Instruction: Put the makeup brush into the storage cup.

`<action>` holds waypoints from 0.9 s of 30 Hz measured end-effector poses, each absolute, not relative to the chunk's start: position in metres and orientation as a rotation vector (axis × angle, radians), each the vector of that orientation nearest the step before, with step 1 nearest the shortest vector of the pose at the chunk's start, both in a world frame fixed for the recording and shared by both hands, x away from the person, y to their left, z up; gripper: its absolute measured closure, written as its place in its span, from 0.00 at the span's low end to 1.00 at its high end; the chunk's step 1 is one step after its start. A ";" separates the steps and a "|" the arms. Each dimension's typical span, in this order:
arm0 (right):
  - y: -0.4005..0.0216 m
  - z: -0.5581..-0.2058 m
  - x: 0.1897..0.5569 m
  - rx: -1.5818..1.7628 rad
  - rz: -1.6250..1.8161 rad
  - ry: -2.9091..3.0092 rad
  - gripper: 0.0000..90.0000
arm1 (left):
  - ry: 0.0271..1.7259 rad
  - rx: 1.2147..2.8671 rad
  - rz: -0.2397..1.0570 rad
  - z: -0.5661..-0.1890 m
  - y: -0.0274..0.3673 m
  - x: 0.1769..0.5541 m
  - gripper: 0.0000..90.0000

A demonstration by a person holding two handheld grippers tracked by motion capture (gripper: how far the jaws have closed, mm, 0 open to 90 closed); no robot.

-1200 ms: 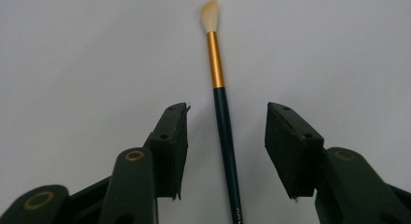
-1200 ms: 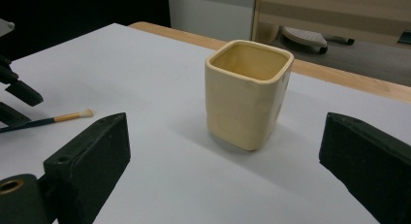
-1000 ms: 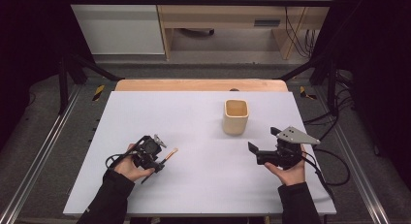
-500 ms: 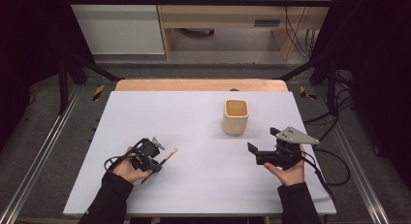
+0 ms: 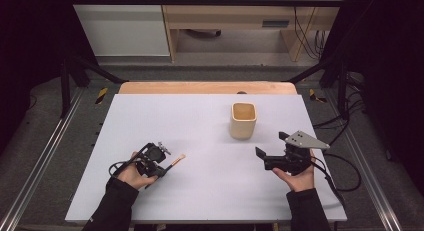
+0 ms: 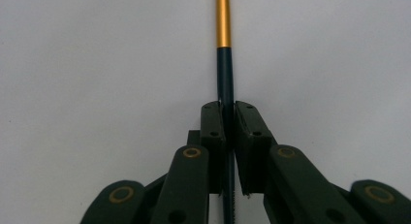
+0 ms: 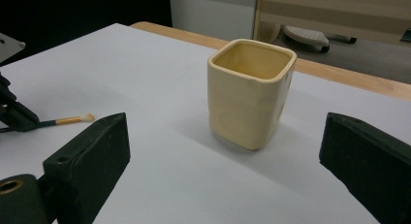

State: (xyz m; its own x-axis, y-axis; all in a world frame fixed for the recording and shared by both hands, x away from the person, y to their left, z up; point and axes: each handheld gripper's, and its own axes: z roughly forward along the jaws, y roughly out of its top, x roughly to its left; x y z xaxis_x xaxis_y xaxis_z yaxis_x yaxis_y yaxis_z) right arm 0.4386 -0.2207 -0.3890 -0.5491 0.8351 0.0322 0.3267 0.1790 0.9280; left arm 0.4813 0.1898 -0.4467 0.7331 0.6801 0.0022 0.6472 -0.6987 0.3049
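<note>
Brush (image 5: 176, 160) on the table's (image 5: 200, 121) left near part, cup (image 5: 243, 120) standing apparently right of centre, farther back

Small brush (image 5: 176, 160): a thin dark handle, a gold ferrule and a pale tuft at its tip. It lies low over the white table at the near left, its tuft pointing right and slightly far. The handle's near end is clamped between the pads of the left gripper (image 5: 162, 163), whose jaws have just been closing on it.
</note>
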 end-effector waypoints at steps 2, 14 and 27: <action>-0.220 -0.389 0.439 1.088 1.357 1.970 0.05 | 1.038 2.654 0.174 -0.447 0.189 0.480 0.92; -0.220 -0.389 0.439 1.088 1.362 1.971 0.05 | 1.005 2.664 0.195 -0.446 0.189 0.479 0.92; -0.220 -0.389 0.439 1.096 1.359 1.973 0.05 | 0.954 2.575 0.248 -0.435 0.192 0.473 0.92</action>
State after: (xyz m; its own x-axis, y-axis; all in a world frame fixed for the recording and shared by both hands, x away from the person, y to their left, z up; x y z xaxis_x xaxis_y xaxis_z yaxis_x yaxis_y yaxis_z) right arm 0.4389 -0.2205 -0.3893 -0.5499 0.8343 0.0385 0.3330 0.1768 0.9262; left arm 0.4726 0.1917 -0.4351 0.7536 0.6566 0.0319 0.5891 -0.6961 0.4102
